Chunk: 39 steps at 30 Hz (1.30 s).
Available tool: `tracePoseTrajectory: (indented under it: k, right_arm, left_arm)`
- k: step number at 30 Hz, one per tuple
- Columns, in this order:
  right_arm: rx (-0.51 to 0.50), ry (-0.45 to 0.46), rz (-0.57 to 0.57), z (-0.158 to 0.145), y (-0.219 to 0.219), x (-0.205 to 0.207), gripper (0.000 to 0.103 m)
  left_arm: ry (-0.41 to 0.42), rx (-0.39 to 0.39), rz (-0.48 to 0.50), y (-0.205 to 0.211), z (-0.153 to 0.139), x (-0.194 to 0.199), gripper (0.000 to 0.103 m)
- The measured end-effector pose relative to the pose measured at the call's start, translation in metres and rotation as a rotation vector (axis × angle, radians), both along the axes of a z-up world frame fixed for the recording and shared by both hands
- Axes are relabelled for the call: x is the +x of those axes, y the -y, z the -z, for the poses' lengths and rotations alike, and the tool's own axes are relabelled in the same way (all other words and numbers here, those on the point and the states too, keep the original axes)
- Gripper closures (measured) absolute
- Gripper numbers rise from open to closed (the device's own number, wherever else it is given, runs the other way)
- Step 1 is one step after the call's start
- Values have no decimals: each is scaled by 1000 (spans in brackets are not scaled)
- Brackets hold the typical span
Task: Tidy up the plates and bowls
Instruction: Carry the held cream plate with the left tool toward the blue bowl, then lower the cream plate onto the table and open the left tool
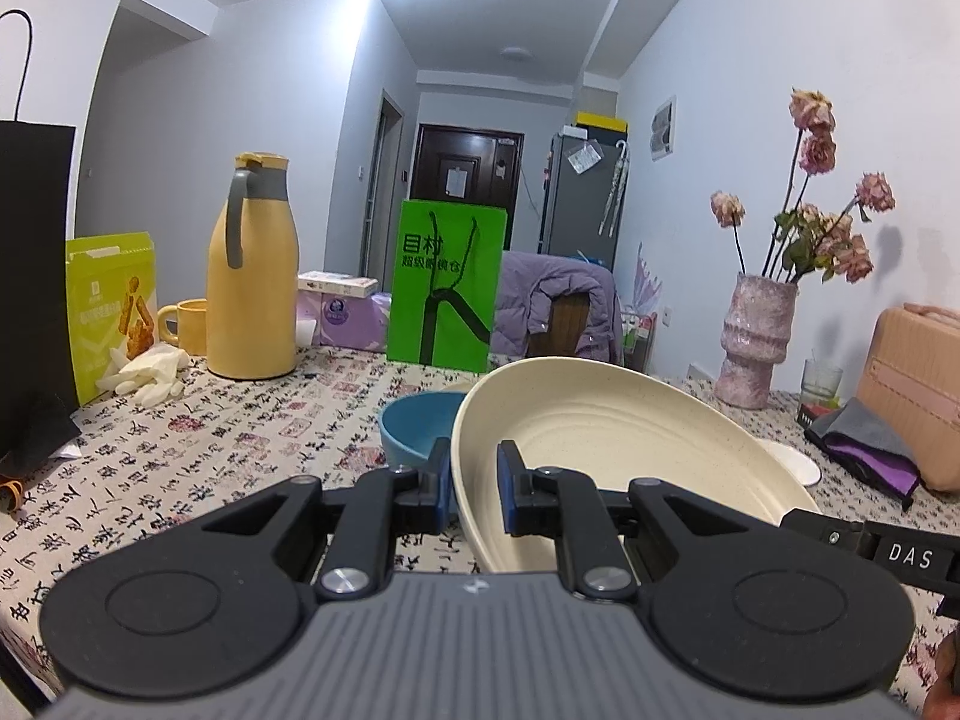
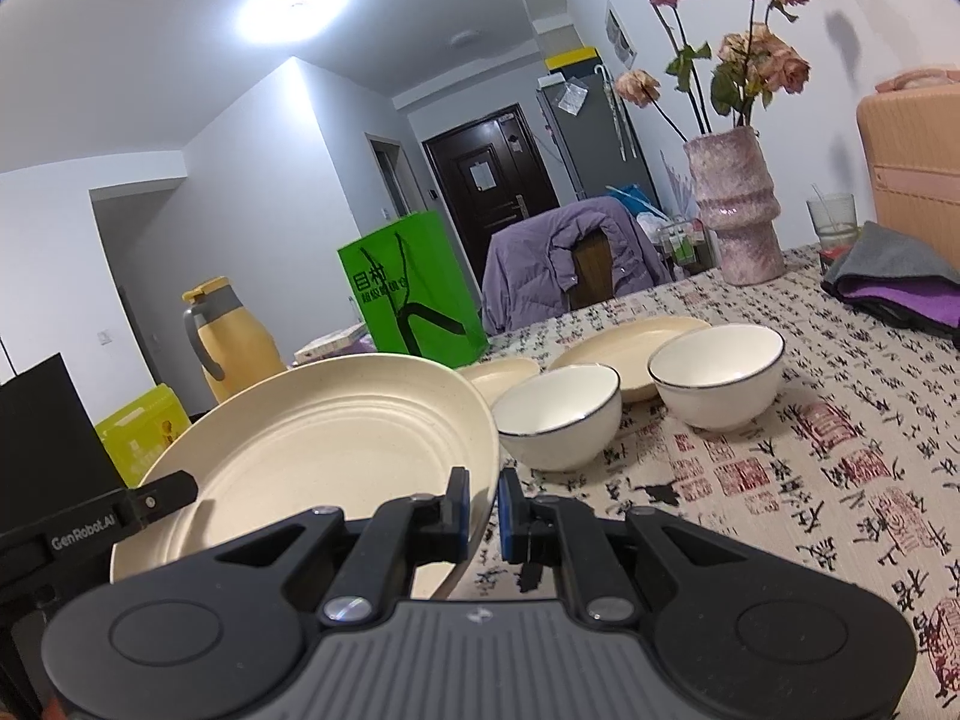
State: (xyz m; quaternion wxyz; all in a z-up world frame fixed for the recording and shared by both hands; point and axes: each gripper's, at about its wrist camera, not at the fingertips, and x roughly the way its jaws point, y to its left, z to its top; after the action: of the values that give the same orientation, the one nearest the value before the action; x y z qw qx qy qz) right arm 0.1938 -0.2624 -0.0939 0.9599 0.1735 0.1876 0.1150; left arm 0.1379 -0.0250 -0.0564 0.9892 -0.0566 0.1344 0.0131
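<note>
While both sets of tongs pinch opposite edges of one large cream plate [image 2: 312,438], the sorting looks barely begun. The left tongs [image 1: 474,474] are clamped on the plate's left rim, and the right tongs [image 2: 483,504] are clamped on its right rim, so the plate hangs tilted between them above the desk [image 2: 780,480].

Ahead and to the right of the right tongs, two white bowls [image 2: 558,414] with dark rims stand side by side, not nested. Just beyond them lies a cream plate [image 2: 636,342], flat, with a smaller cream dish [image 2: 504,372] to its left. Ahead of the left tongs, partly hidden behind the held plate, sits a blue bowl [image 1: 414,426]. My judgement: nothing is stacked yet, and the held plate probably belongs on the flat one, with the bowls still to gather.

A cloth printed with calligraphy and red seals covers the desk. Farther off stand a yellow jug [image 1: 252,270], a green paper bag [image 1: 444,282], and a pink vase [image 2: 735,204] of dried flowers. Behind is a chair draped with a purple jacket [image 2: 564,252], then a dark door.
</note>
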Motion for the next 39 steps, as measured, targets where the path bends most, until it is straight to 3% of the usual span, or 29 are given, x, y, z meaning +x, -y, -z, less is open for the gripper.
tracePoseTrajectory:
  k: [14,39]
  right_arm:
    - [-20,-92,11,25,8,6,94]
    - [-64,-214,26,54,7,35,94]
  left_arm:
    - [-103,23,29,9,31,14,89]
    - [-251,-4,51,6,71,47,89]
